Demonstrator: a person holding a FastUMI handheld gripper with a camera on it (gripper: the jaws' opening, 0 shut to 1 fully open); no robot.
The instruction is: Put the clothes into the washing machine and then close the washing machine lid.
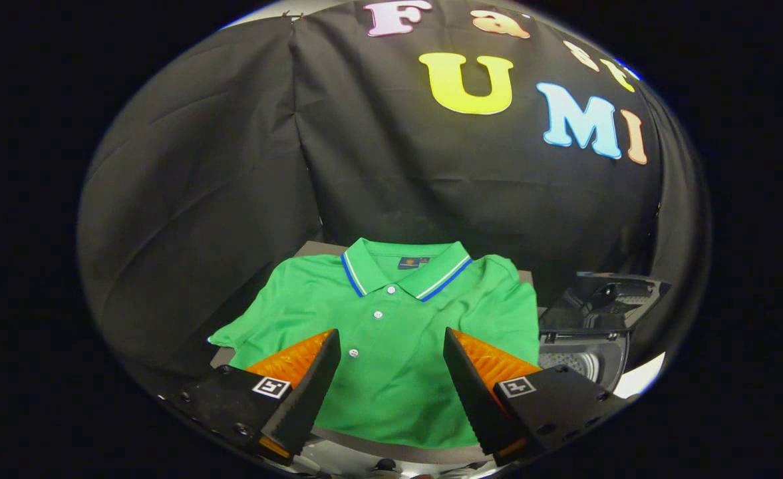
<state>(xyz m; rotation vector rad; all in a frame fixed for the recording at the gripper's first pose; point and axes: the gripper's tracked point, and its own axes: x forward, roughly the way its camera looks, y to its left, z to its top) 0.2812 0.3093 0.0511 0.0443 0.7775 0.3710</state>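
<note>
The claw (391, 352) is spread wide and grips nothing, its two fingers hanging over the lower part of a green shirt (391, 332). The shirt lies flat on the surface (311, 247), collar toward the far edge. Just past the surface's right edge, the washing machine (591, 339) stands with its lid (607, 296) raised.

Dim booth, one well-lit patch, heavy fisheye bend.
Light fell from above onto the green shirt (391, 332), sharp and evenly lit; my tool (391, 372) looked crisp, while the dark cloth wall (231, 166) curved and dimmed outward.
</note>
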